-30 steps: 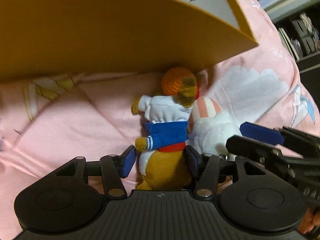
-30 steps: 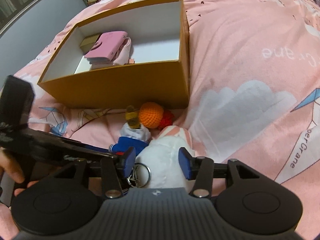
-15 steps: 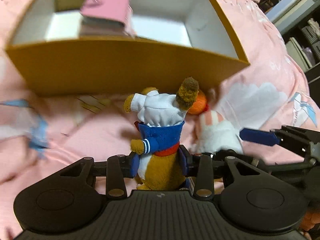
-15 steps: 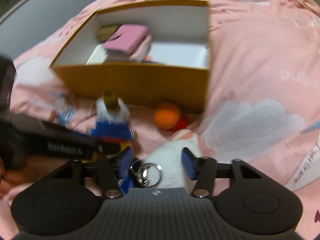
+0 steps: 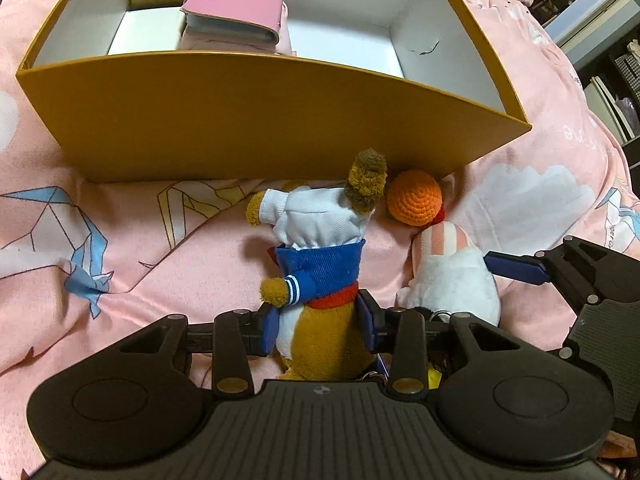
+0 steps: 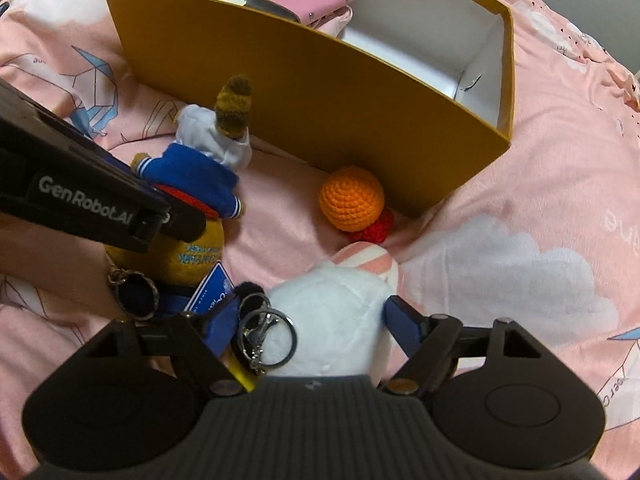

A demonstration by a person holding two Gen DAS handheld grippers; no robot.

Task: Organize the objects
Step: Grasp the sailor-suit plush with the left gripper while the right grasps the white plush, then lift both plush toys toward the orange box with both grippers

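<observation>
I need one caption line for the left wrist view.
Left gripper clamps brown plush bear in blue jacket before open mustard cardboard box.

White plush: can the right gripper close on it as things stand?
Probably yes. The right gripper is open with its fingers either side of the white plush; only the key rings crowd the left finger.

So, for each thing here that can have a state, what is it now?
Left gripper: shut on the bear plush, lifted.
Right gripper: open around the white plush, jaws just opening.
Yellow box: open, no lid.
Pink wallet: snapped closed, inside the box.
Orange crochet ball: lying against the box wall.
</observation>
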